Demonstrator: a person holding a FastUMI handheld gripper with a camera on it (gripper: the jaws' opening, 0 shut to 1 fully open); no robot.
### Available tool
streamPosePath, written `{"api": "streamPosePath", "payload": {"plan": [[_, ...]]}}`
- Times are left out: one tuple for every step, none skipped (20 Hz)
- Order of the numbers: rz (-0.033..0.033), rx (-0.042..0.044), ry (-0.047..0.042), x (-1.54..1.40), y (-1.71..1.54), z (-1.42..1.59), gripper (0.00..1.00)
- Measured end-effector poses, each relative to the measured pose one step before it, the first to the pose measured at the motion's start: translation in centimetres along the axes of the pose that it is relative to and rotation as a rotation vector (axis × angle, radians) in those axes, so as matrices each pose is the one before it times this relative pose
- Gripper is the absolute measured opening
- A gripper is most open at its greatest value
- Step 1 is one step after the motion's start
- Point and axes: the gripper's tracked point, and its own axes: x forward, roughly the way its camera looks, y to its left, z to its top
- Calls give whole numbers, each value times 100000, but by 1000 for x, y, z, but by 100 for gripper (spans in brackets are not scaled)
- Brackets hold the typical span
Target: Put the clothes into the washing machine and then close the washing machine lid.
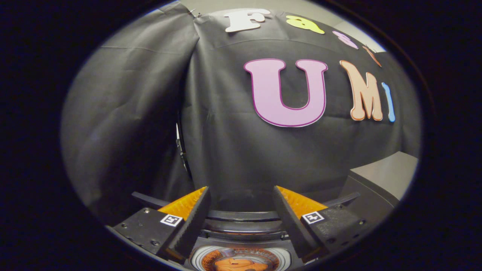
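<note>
Gripper (241,210) fingers gaping open, holding nothing; orange clothes (239,264) sitting in washing machine (241,253) drum; lid (244,216) likely rigid, light—pushing its edge.

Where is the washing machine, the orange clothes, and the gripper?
washing machine (241,217): gripper view, raised lid's dark rim between the fingers.
orange clothes (241,264): gripper view, fabric in the drum.
gripper (241,195): gripper view, gap between its open fingers.

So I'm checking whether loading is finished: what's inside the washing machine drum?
An orange garment lies inside the drum, seen below and between the open gripper fingers. The drum's lower part is cut off from sight, so whether more clothes lie there cannot be told.
</note>
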Motion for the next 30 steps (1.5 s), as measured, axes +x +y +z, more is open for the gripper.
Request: {"api": "streamPosePath", "payload": {"plan": [[-11, 60, 561, -127, 97, -145, 100], [31, 39, 219, -215, -59, -24, 100], [-82, 221, 1425, -175, -4, -224, 100], [20, -359, 890, -235, -20, -91, 99], [43, 16, 330, -179, 63, -22, 100], [54, 336, 457, -154, 17, -120, 100], [-10, 180, 14, -116, 38, -76, 99], [173, -416, 287, -120, 22, -114, 100], [602, 129, 53, -493, 26, -272, 100], [574, 345, -193, -205, 110, -162, 100], [431, -69, 387, -486, 121, -470, 100], [281, -341, 20, -299, 88, -55, 99], [292, 23, 482, -284, -69, -157, 99], [527, 142, 668, -196, 10, -189, 99], [407, 755, 1545, -190, 151, -521, 99], [248, 161, 1130, -292, 111, -386, 99], [49, -18, 1462, -235, 32, -389, 99], [443, 402, 2216, -213, 152, -514, 99], [1008, 491, 3475, 126, 403, -989, 98], [-133, 417, 3411, -141, 213, -1053, 98], [-49, -621, 3144, -166, -9, -871, 97], [59, -796, 1758, -103, 109, -731, 97], [-180, -900, 631, 250, -111, -184, 98], [-299, -298, -214, -2, -157, -237, 97], [262, 395, -320, 279, 16, -178, 97], [284, 721, 610, 238, -28, -309, 97], [-68, 492, 465, -16, -39, -335, 97], [-273, 307, -216, -144, -149, -151, 97], [8, -43, 218, -290, 25, -447, 97], [-12, -95, -61, -339, -148, -211, 97]]}}
